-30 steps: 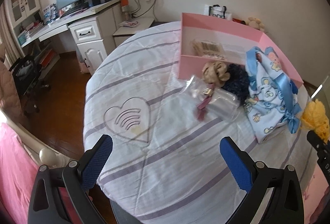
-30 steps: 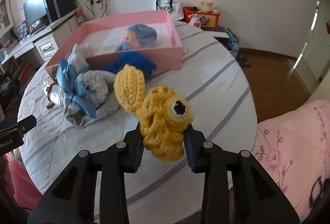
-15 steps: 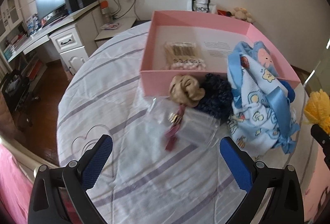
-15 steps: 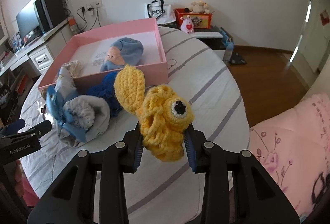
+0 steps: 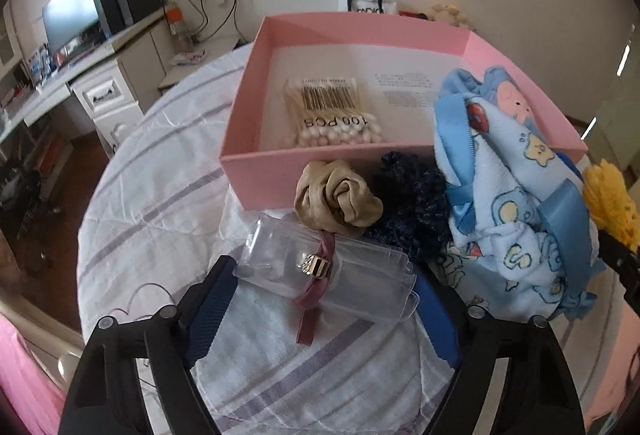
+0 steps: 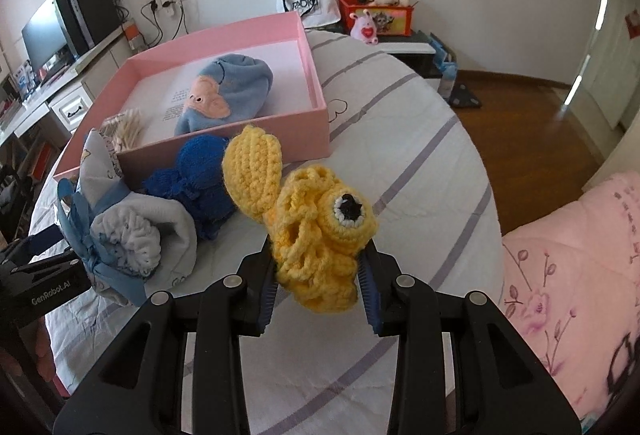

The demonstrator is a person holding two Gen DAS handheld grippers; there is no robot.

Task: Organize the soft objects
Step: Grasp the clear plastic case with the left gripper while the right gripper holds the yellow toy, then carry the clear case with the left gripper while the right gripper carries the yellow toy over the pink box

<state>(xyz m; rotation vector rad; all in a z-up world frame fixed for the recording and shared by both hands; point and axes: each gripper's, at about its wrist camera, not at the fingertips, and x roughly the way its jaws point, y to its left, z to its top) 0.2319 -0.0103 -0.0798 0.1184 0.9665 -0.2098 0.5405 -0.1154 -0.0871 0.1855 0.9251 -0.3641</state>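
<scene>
My right gripper [image 6: 318, 285] is shut on a yellow crochet toy [image 6: 316, 219] and holds it above the bed, in front of the pink box [image 6: 256, 131]. The toy also shows at the right edge of the left wrist view [image 5: 610, 199]. My left gripper [image 5: 320, 309] is open, its fingers on either side of a clear plastic case [image 5: 332, 273] with a mauve strap. Beyond it lie a beige scrunchie [image 5: 338, 201], a dark blue scrunchie [image 5: 412, 203] and a rolled blue baby blanket [image 5: 516, 211] against the pink box [image 5: 256, 171].
The box holds a pack of cotton swabs [image 5: 332, 113] and a blue plush item [image 6: 224, 91]. A blue crochet piece [image 6: 196, 175] lies by the box. A desk with a monitor [image 5: 72, 19] stands left. Pink bedding [image 6: 576, 275] lies right.
My left gripper has moved forward and down to the clear case, which now lies between its fingers. My right gripper still holds the yellow toy and has come a little closer to the box.
</scene>
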